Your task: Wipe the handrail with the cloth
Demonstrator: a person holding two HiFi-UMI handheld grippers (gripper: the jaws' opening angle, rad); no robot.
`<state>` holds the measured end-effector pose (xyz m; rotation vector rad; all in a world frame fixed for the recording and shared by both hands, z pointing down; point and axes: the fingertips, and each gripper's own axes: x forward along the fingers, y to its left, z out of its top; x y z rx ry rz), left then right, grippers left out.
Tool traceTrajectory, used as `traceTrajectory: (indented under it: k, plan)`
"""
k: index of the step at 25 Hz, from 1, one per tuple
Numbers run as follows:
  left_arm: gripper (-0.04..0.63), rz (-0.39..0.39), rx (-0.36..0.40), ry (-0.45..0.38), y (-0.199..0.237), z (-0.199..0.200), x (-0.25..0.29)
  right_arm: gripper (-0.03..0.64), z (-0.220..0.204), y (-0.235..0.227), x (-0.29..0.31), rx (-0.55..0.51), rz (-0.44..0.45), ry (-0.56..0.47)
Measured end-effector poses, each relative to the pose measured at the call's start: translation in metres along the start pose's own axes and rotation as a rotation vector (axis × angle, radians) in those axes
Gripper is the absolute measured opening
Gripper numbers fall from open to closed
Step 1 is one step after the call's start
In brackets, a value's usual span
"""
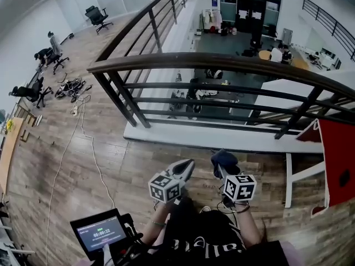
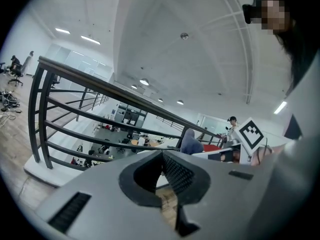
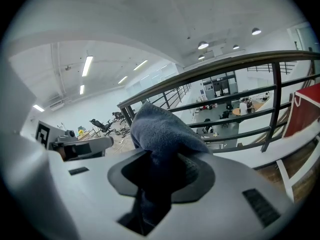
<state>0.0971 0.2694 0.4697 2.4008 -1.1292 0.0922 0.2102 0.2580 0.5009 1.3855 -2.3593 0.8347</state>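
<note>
The dark curved handrail (image 1: 222, 62) tops a railing of black bars ahead of me, over a drop to a lower floor. My right gripper (image 1: 223, 165) is shut on a dark blue cloth (image 1: 224, 158), held below the rail and well short of it. In the right gripper view the cloth (image 3: 160, 129) bunches up out of the jaws, with the handrail (image 3: 225, 64) beyond. My left gripper (image 1: 186, 168) is beside it, shut and holding nothing. The left gripper view shows the handrail (image 2: 100, 86) and the cloth (image 2: 190, 141).
A white ledge (image 1: 222, 137) runs under the railing. A red panel (image 1: 338, 159) and a white frame (image 1: 294, 170) stand at the right. Cables (image 1: 71, 87) trail over the wooden floor at the left, near office chairs (image 1: 55, 57). A small screen (image 1: 100, 233) sits by my left side.
</note>
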Motion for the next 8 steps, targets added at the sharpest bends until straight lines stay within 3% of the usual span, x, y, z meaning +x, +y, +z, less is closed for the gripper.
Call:
traceTrajectory:
  k: [8]
  plan:
    - [0.002, 0.005, 0.012, 0.004, -0.023, -0.019, -0.004, 0.104, -0.018, -0.009, -0.023, -0.006, -0.002, -0.003]
